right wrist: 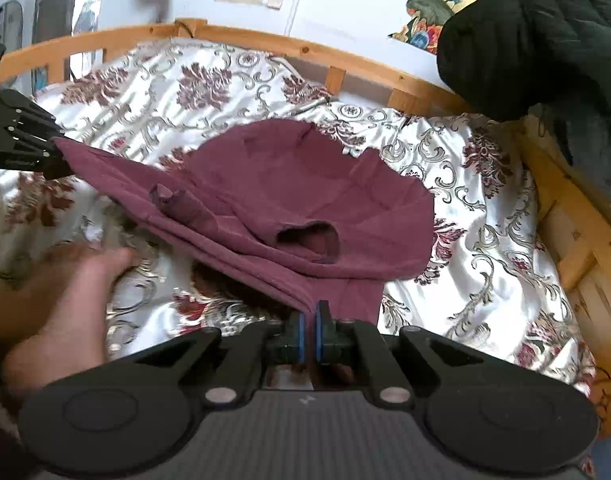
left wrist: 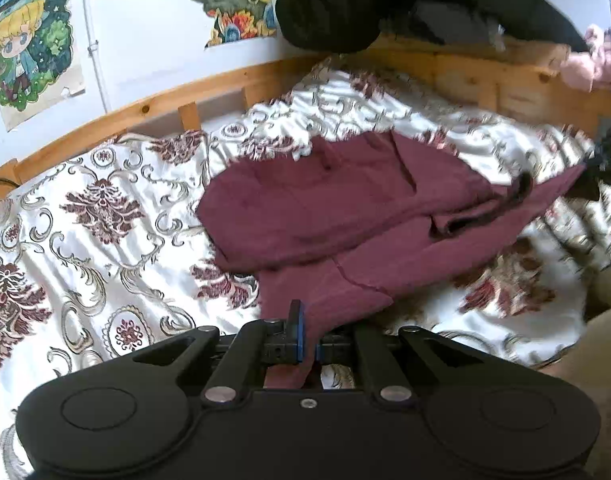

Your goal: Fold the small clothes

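At the near edge of the bed point(right wrist: 485, 208), the right gripper point(right wrist: 310, 334) and left gripper point(left wrist: 307, 338) each pinch a lifted corner of the maroon garment point(left wrist: 325, 204), its far part resting mid-bed. Folding is underway; next, likely carry both corners toward the far wooden rail point(left wrist: 145, 110), evenly.

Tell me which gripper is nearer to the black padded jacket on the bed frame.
Right. The right gripper clamps the maroon garment on the black jacket's side; the left gripper clamps its far end.
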Demonstrator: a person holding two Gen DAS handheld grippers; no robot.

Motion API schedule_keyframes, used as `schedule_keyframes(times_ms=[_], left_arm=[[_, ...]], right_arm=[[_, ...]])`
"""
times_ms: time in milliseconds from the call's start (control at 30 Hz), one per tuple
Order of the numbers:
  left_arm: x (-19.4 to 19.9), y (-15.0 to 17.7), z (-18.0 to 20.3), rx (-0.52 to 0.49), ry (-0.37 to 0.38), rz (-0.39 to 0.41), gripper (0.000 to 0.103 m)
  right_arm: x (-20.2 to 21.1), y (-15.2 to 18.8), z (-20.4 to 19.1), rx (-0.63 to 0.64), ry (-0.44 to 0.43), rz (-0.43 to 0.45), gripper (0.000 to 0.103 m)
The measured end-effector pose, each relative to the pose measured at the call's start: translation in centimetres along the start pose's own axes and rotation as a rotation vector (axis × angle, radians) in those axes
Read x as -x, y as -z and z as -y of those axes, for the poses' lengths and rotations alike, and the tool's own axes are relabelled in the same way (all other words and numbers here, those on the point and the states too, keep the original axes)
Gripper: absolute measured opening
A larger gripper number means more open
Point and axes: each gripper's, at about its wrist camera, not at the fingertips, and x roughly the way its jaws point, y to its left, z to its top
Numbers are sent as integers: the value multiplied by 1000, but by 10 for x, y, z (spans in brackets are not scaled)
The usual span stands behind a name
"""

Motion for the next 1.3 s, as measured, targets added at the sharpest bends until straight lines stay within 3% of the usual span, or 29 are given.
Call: schedule_keyframes(times_ms=[167,333,533,700,1033,1300], left_arm=[[15,-37,-8,26,36,32,5],[-5,-93,-29,74,44,14,5],[-72,-161,-57,99,-21,-100,5],[-152,-197,-85,51,-64,-147,5],[-294,-196,-139,217,-59,-279,6],[-351,-184,-154,270,-79,-321,9]], right_arm=[[16,-8,6,-32,41,81,6],[-6,-34,28,-16,104,149,6],[-69,-83,72,53,134,160,6],[-141,-121,123,9,116,113,6],[-272,-147,153,-19,112,6,6],[-327,-144,164,-117,108,-29,11]])
